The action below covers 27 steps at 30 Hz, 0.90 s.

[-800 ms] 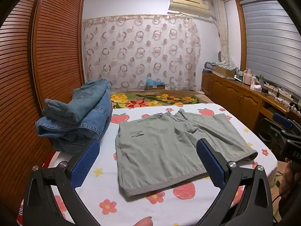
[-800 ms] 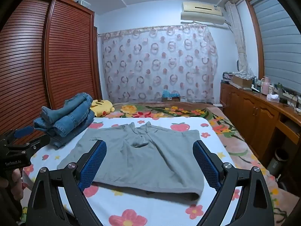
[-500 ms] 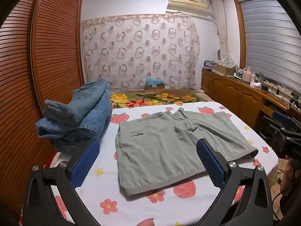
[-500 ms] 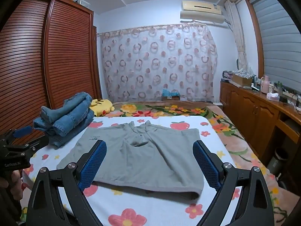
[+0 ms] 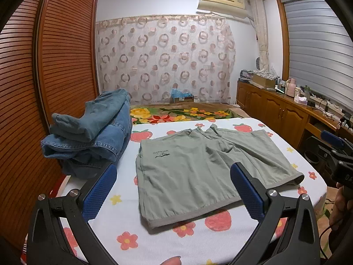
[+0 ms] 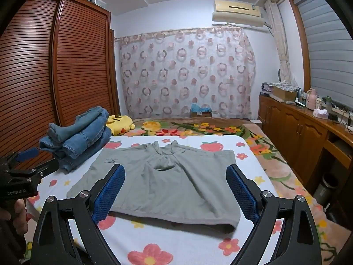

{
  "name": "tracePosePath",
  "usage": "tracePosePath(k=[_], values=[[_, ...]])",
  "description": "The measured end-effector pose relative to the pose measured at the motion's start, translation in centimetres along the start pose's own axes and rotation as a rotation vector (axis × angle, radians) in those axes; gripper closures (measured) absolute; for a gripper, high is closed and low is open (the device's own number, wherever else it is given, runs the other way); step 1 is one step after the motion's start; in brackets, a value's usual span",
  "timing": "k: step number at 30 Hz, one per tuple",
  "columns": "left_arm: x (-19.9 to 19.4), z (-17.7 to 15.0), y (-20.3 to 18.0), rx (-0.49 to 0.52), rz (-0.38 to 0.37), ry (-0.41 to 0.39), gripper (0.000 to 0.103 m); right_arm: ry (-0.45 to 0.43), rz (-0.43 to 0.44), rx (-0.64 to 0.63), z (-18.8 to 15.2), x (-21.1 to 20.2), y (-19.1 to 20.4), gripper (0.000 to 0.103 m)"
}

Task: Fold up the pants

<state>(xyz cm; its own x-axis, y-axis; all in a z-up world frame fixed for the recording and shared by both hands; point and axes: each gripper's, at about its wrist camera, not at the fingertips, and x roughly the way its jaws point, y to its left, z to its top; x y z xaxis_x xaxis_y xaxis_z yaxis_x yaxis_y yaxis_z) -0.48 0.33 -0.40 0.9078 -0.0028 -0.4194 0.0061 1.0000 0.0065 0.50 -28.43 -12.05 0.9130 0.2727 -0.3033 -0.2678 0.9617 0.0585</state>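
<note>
Grey-green shorts (image 5: pixel 198 167) lie spread flat on the flowered white sheet, waistband toward me, legs pointing away; they also show in the right wrist view (image 6: pixel 167 181). My left gripper (image 5: pixel 173 176) is open and empty, held above the near left part of the shorts. My right gripper (image 6: pixel 175 176) is open and empty, held above the near edge of the shorts. Each gripper also shows at the edge of the other's view: the right one (image 5: pixel 337 152) and the left one (image 6: pixel 19 172).
A pile of folded blue jeans (image 5: pixel 92 132) sits at the bed's left, against the slatted wardrobe (image 5: pixel 44 77). A yellow plush toy (image 6: pixel 120 124) lies behind it. A wooden sideboard (image 6: pixel 308 137) with clutter runs along the right. The bed edge (image 5: pixel 198 249) is near me.
Both grippers have shifted only slightly; the views are almost the same. The shorts have not moved.
</note>
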Motion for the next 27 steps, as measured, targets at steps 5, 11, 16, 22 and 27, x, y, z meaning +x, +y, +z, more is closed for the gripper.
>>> tracePosePath(k=[5,11,16,22,27], values=[[-0.14,0.12,-0.08,-0.002,0.004,0.002,0.000,0.000,-0.001,0.000,0.00,-0.03,0.05,0.009],[-0.30,0.17,-0.05,-0.005,0.001,0.002,0.000,0.000,0.000,-0.001,0.06,-0.04,0.05,0.009],[-0.18,0.20,-0.01,-0.006,0.000,0.002,0.000,-0.006,0.000,-0.001,-0.18,-0.15,0.24,0.009],[0.30,-0.09,-0.64,-0.003,-0.002,0.001,0.000,-0.009,0.000,-0.004,-0.25,-0.27,0.14,0.009],[0.28,-0.05,-0.69,-0.005,-0.002,-0.001,0.000,-0.010,0.000,-0.004,-0.20,-0.30,0.15,0.009]])
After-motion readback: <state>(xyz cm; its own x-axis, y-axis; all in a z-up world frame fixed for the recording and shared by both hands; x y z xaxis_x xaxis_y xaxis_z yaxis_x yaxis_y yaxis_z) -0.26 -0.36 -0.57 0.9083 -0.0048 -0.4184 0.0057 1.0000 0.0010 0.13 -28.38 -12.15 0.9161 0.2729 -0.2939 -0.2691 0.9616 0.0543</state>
